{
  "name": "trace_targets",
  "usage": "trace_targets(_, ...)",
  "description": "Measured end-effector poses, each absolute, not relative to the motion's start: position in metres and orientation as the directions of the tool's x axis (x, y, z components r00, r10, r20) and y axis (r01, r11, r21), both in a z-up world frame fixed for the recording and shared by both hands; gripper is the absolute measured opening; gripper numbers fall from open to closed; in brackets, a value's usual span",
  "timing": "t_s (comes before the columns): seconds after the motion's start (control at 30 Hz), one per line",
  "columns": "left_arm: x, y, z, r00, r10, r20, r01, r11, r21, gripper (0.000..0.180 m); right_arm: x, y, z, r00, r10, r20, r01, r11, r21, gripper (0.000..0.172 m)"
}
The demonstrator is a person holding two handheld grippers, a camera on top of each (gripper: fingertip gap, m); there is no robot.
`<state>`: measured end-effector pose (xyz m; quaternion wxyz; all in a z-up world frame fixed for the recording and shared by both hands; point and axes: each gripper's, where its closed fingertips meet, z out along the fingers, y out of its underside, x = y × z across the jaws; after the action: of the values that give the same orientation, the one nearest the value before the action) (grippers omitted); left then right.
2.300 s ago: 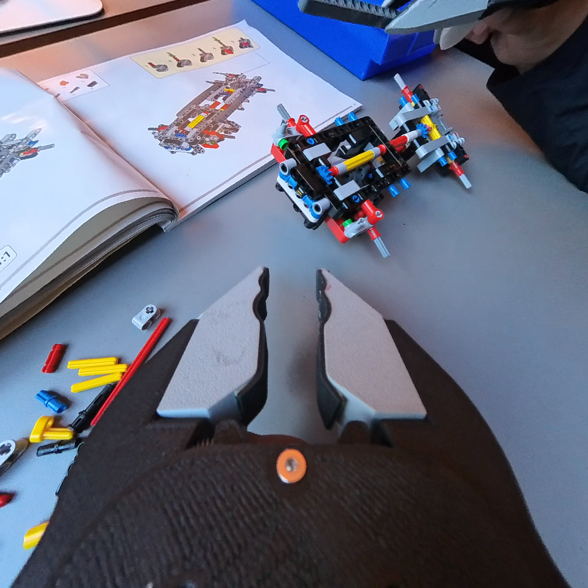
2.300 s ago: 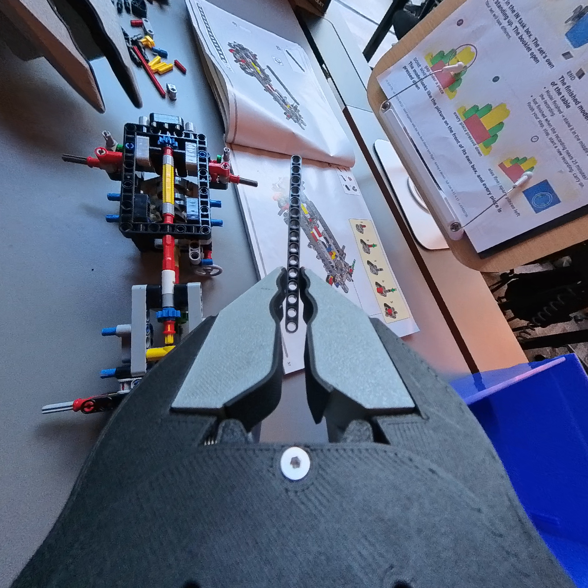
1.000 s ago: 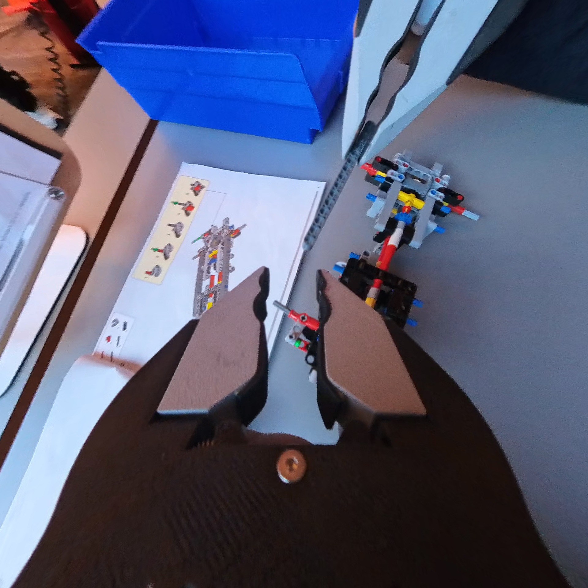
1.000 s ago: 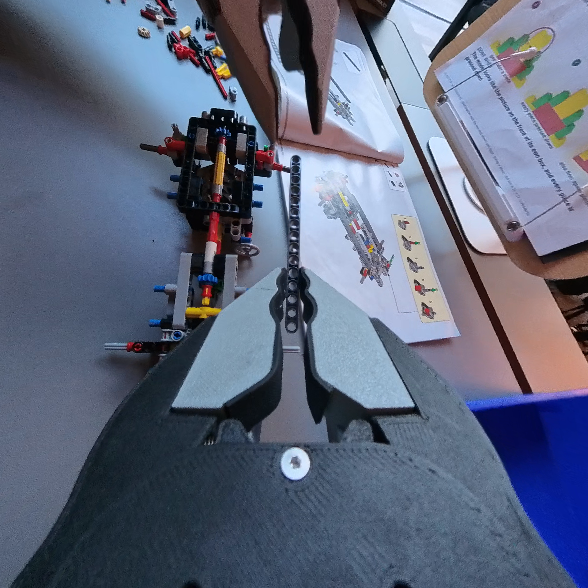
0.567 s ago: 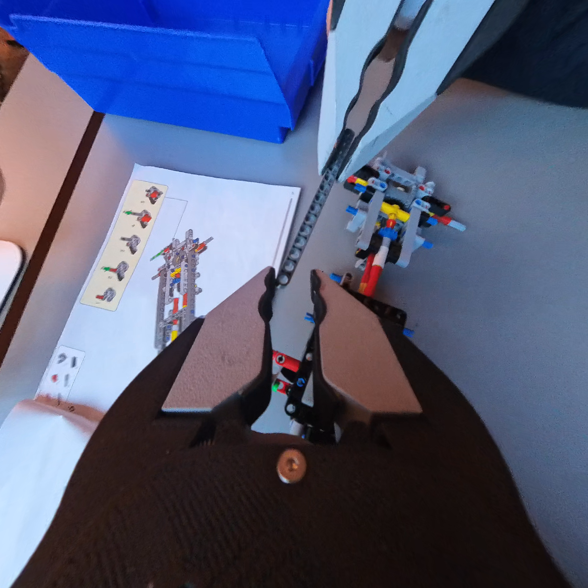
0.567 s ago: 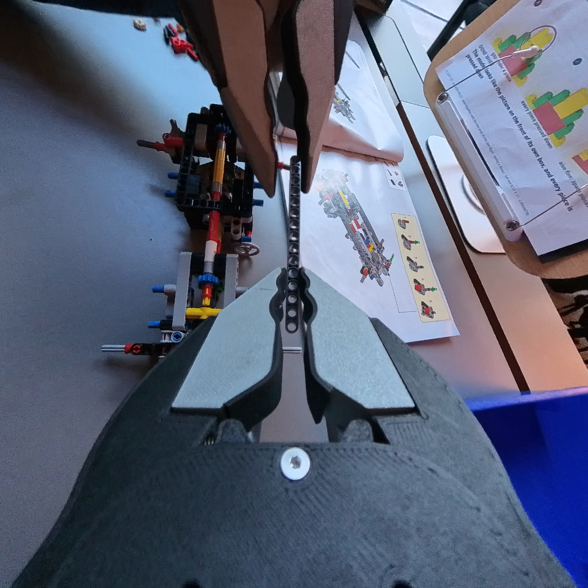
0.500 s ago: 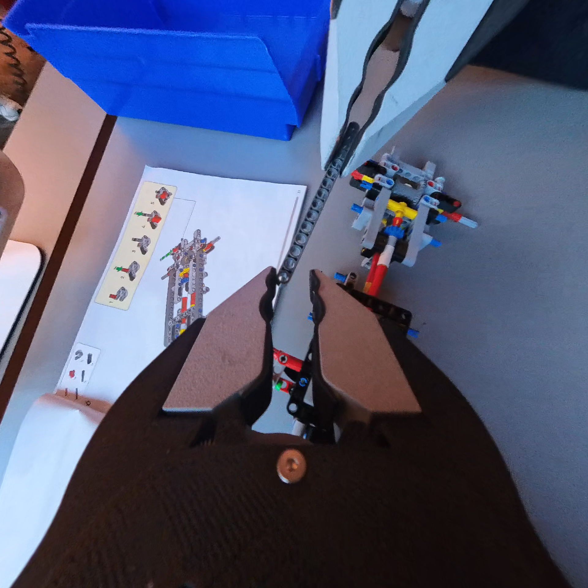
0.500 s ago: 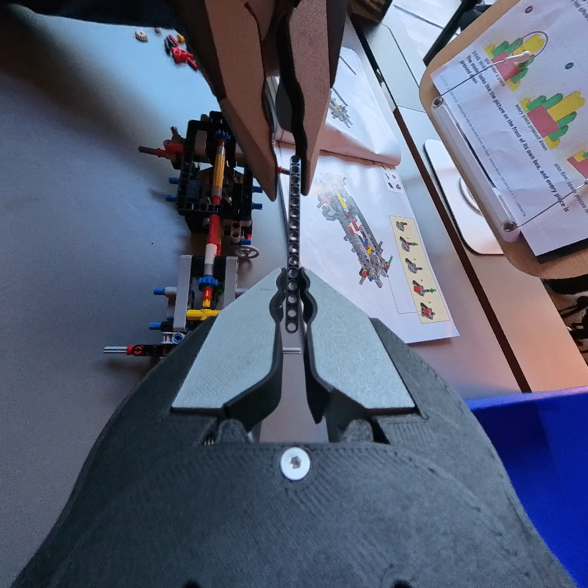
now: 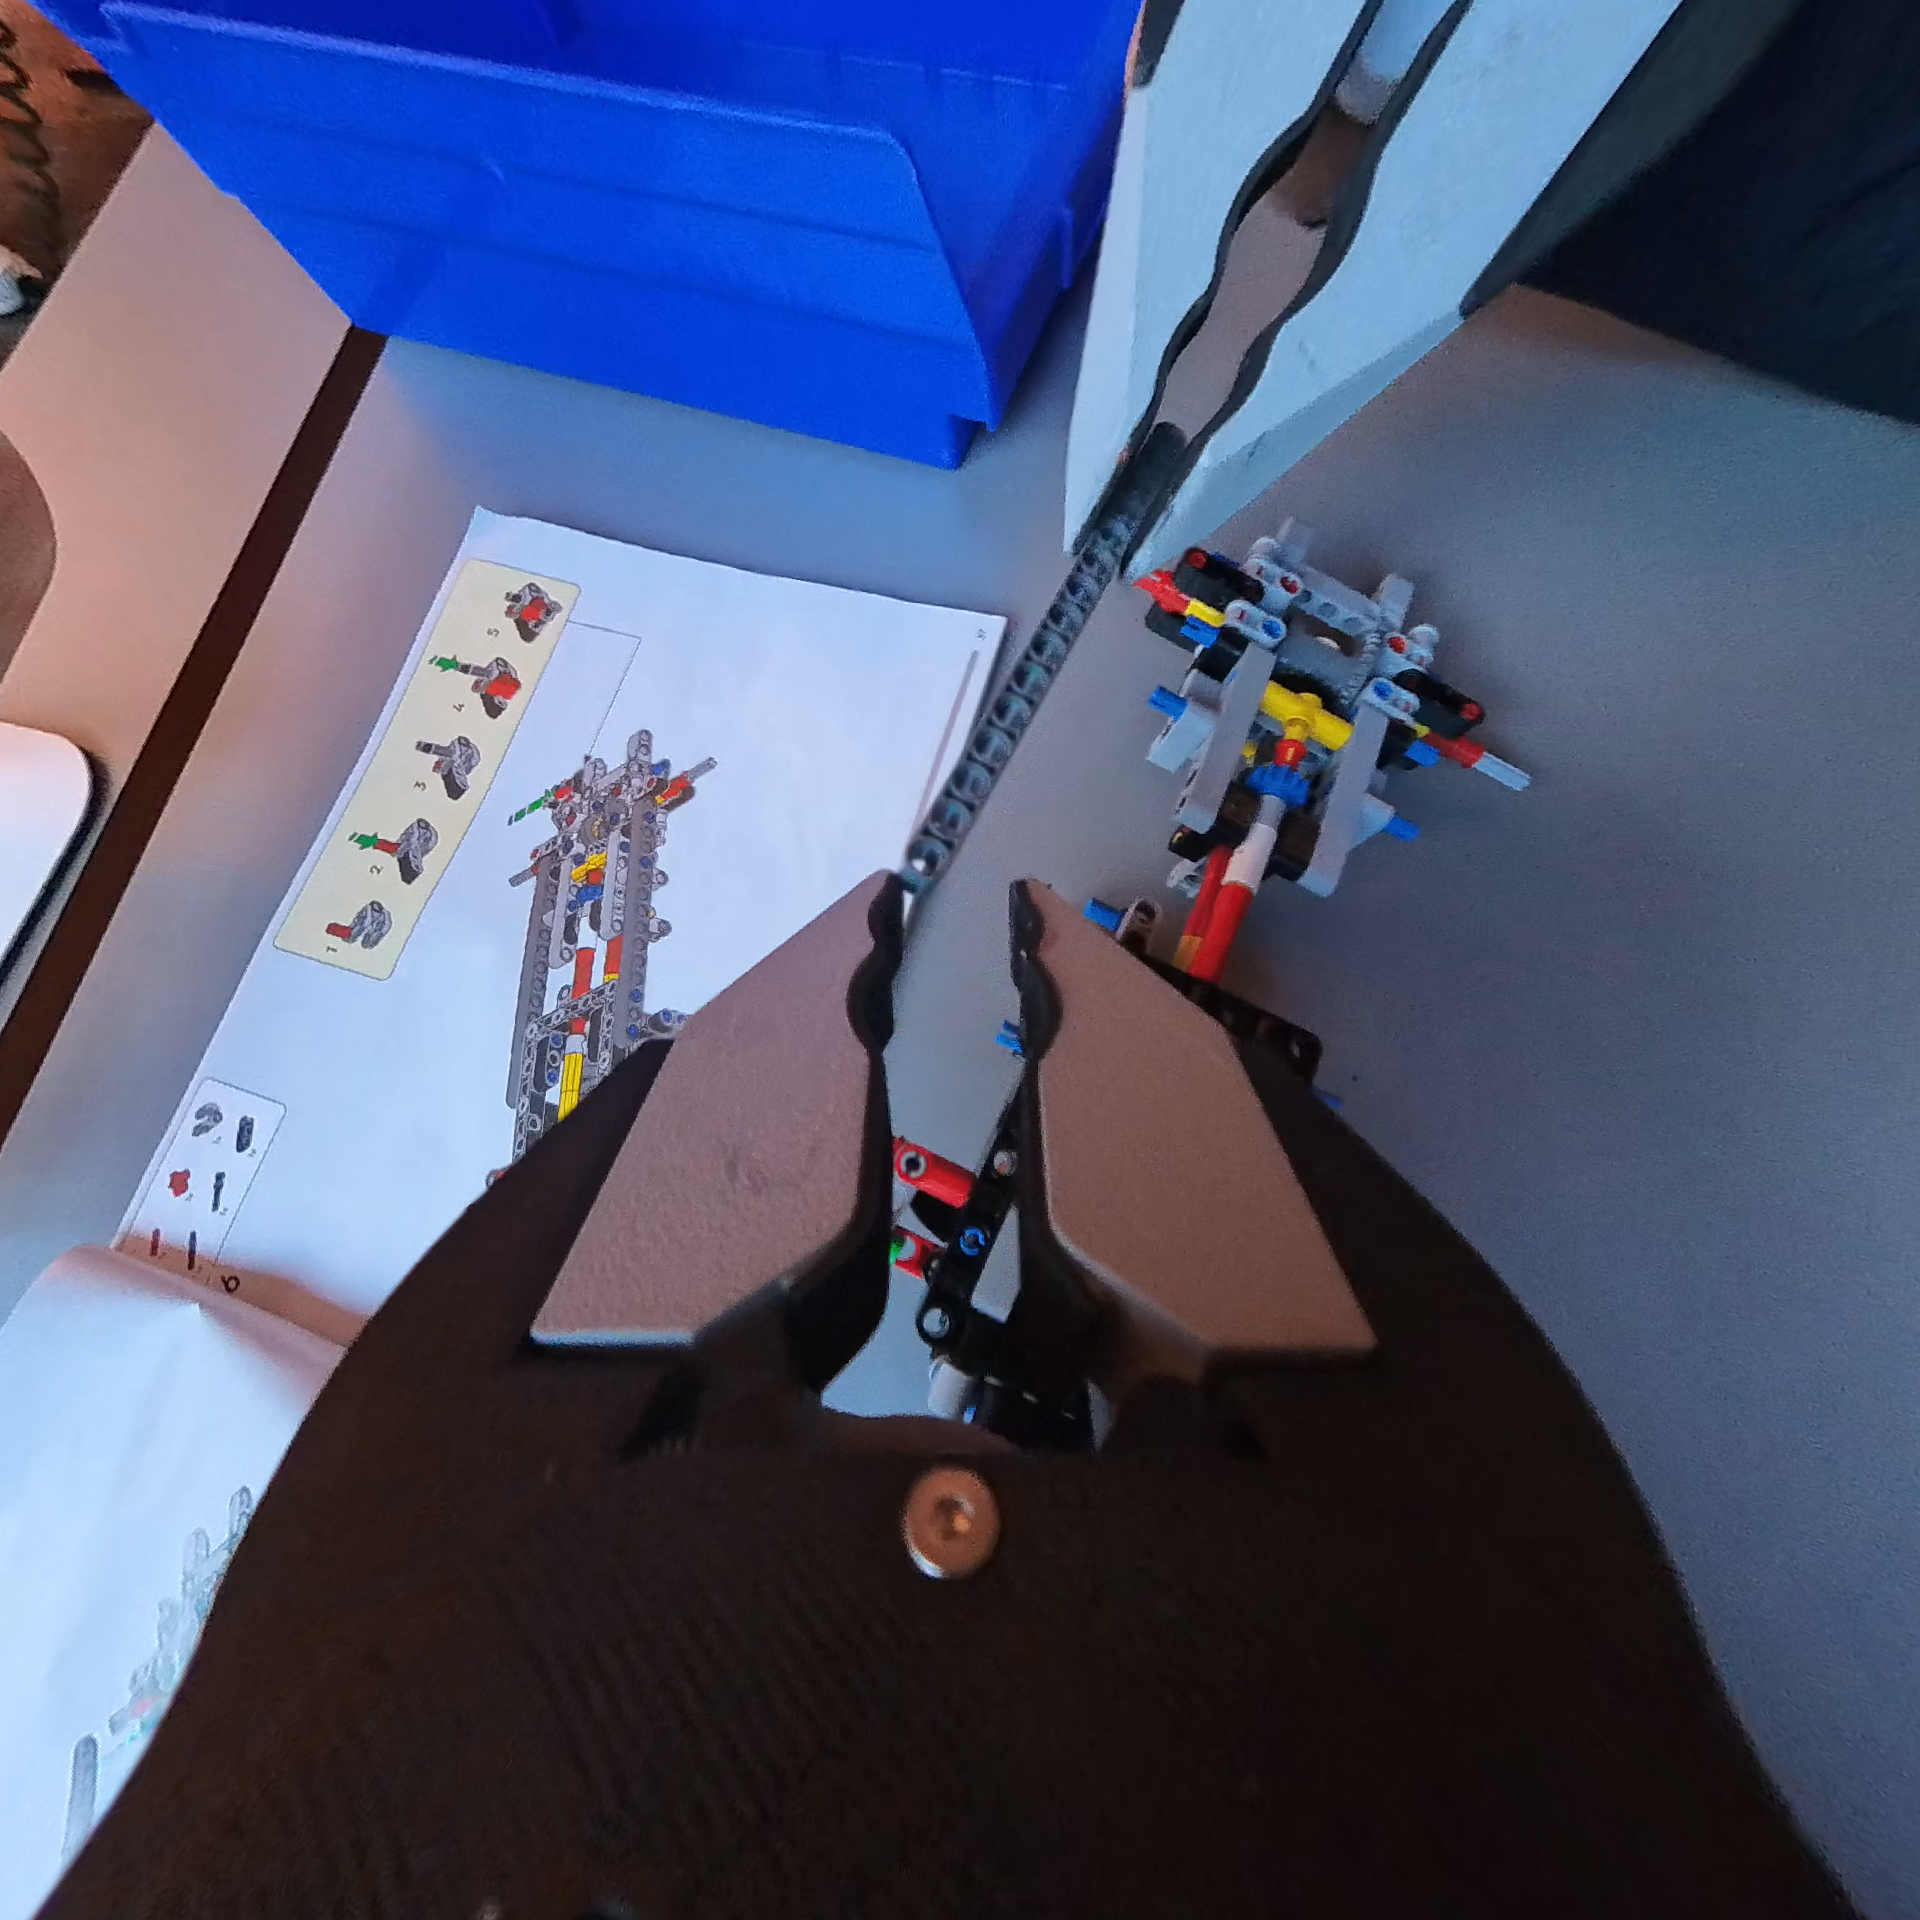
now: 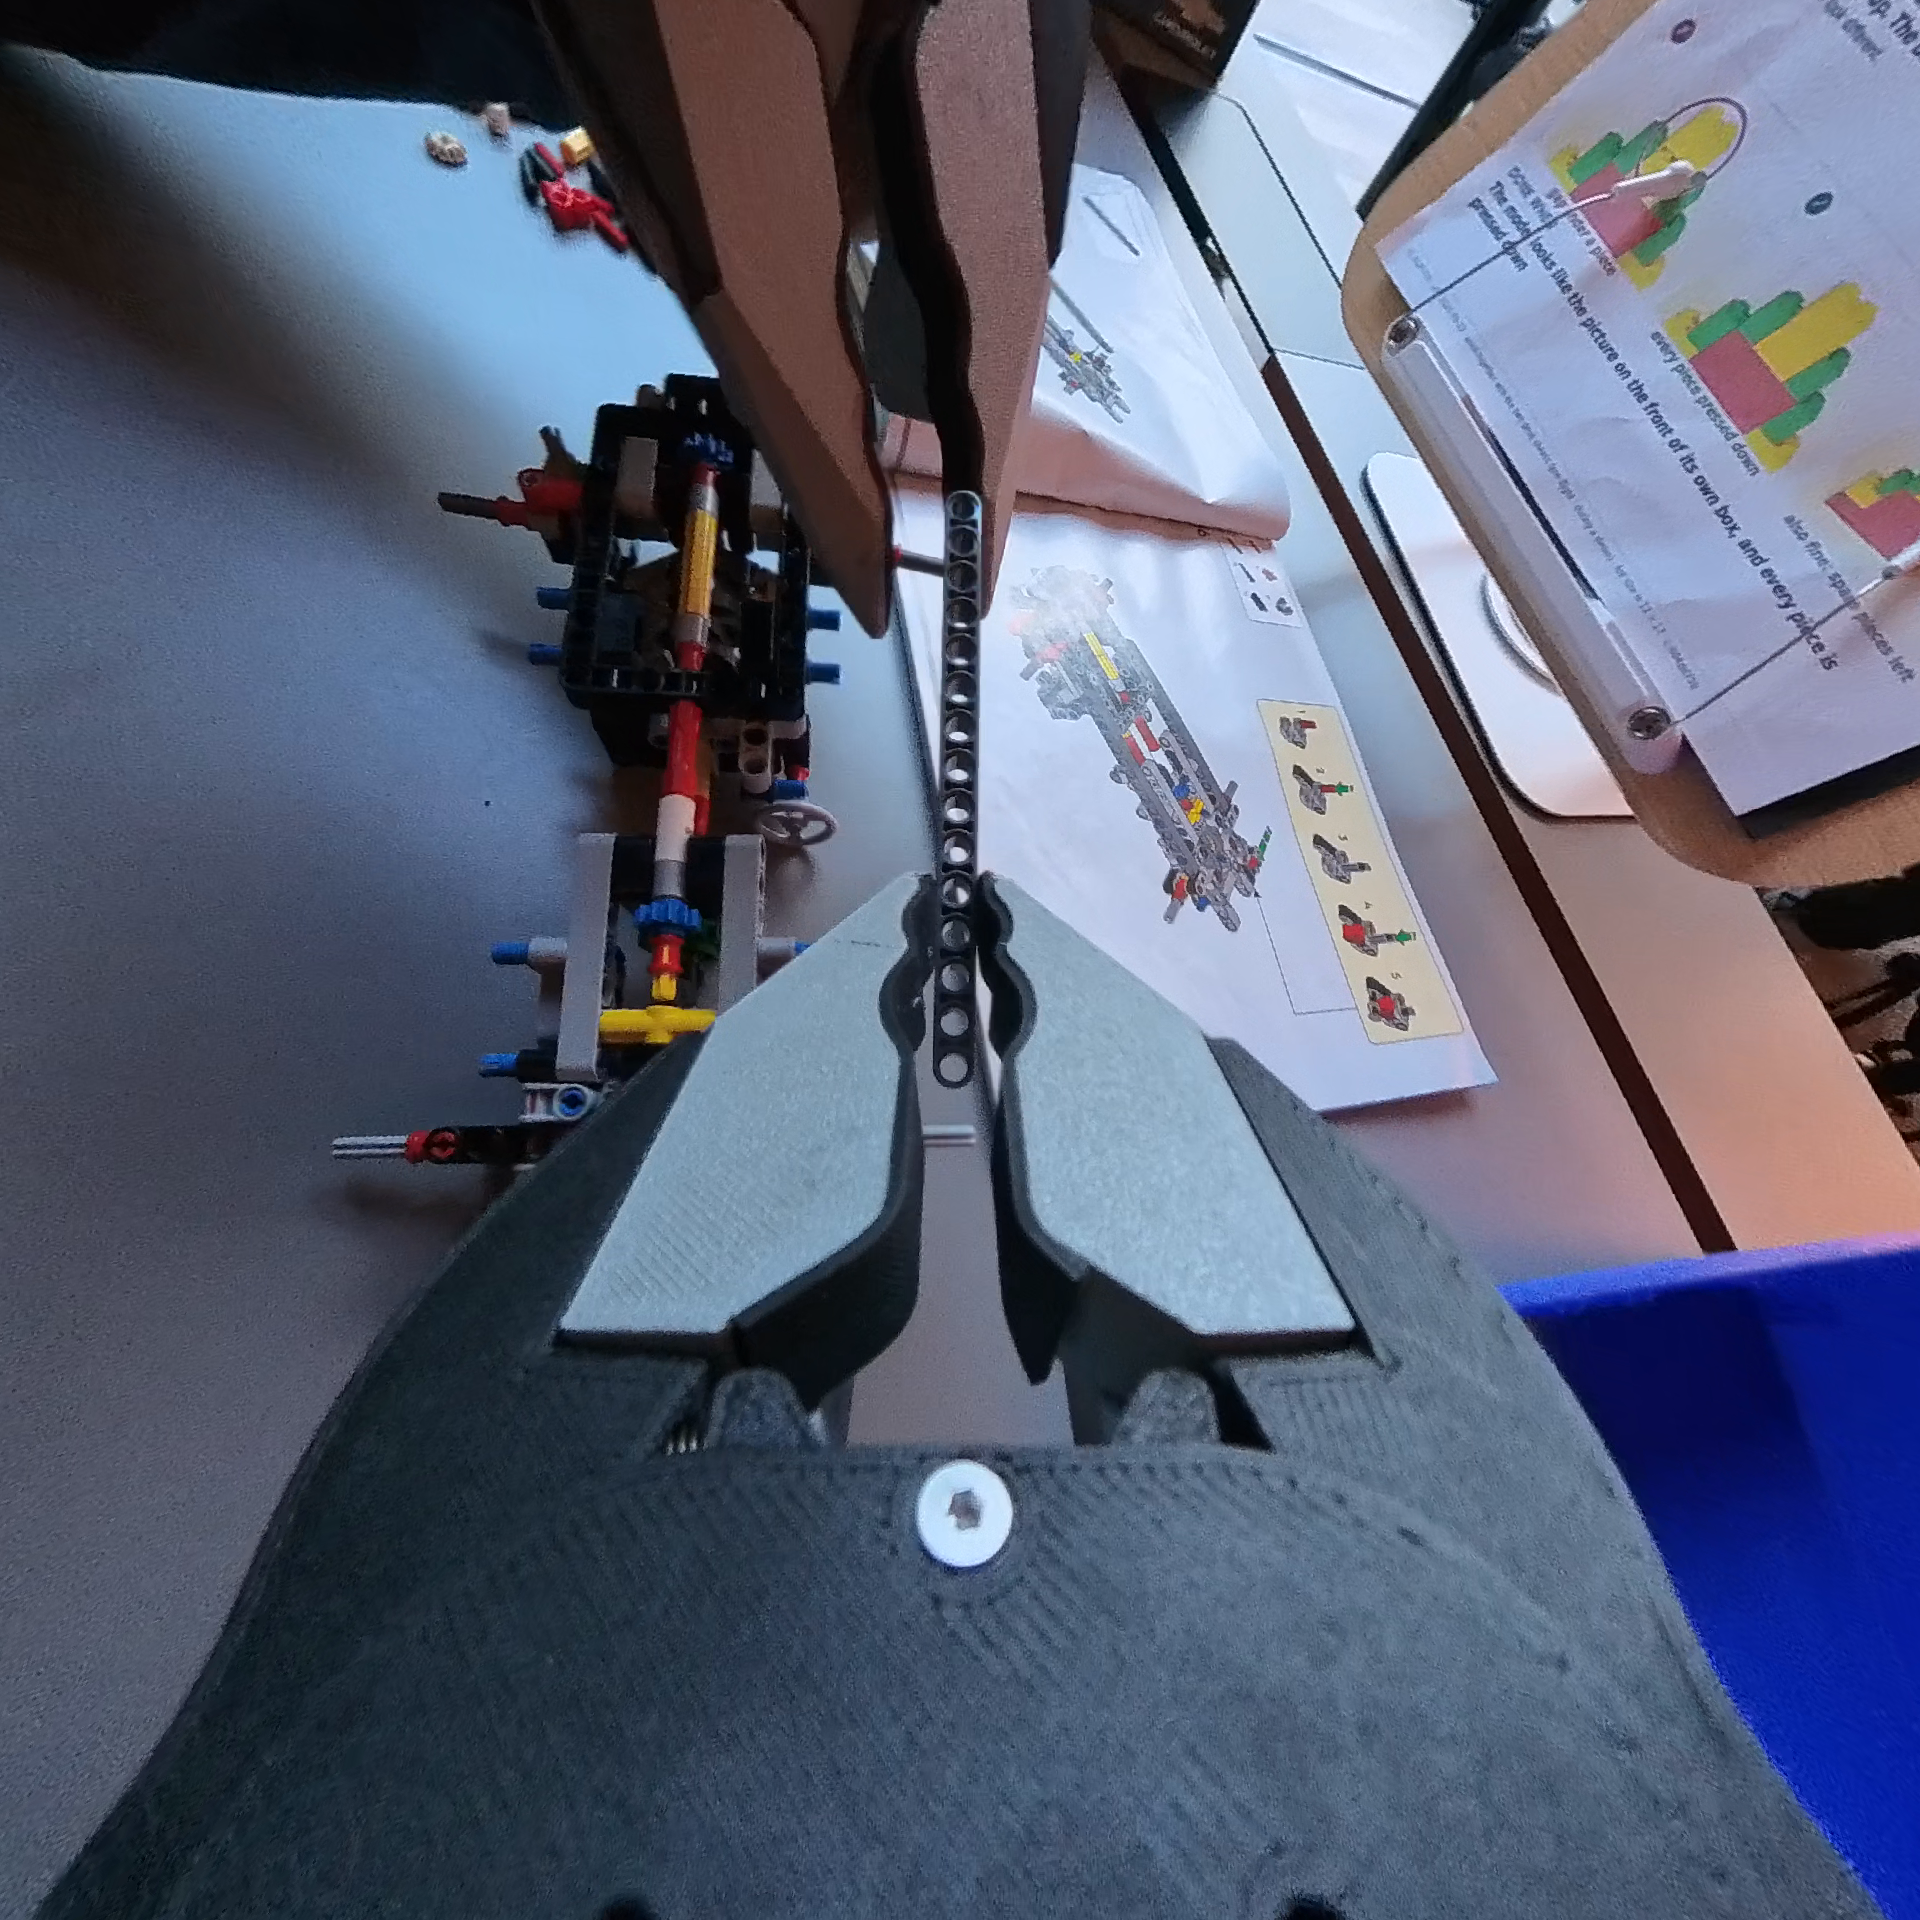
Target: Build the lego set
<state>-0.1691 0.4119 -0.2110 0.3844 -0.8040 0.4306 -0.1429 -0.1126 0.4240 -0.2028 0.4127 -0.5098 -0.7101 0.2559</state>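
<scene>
Right wrist view, right gripper [image 10: 958,894] pinching black holed beam [image 10: 961,727], left gripper [image 9: 954,896] spread at its far end, brick model [image 10: 675,665] beside

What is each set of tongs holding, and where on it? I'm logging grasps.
Right tongs clamp the black holed beam near its near end. Left tongs are open, one tip beside its far end.

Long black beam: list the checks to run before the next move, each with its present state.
1. Right claw shut on the long black beam, pads pressing on both sides: ok.
2. Left claw closed on the beam's far end: not ok; its jaws stand apart and the end lies beside one fingertip.
3. Beam end touching that fingertip: cannot tell.
4. Beam apart from the model: ok.
5. Instruction booklet lying open, page in view: ok.
</scene>
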Motion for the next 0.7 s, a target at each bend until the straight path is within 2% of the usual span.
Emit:
trace_targets(0.2, -0.1634, 0.4126, -0.2089, 0.604, -0.789, -0.113, -0.580, -0.337, -0.741, 0.024, -0.1069, 0.4312, -0.1956, -0.109, 0.941, 0.321, 0.495, 0.331, -0.804, 0.004)
trace_targets(0.7, -0.1645, 0.4124, -0.2074, 0.606, -0.789, -0.102, -0.572, -0.342, -0.746, 0.024, -0.1057, 0.4340, -0.1978, -0.098, 0.941, 0.324, 0.503, 0.328, -0.800, 0.004)
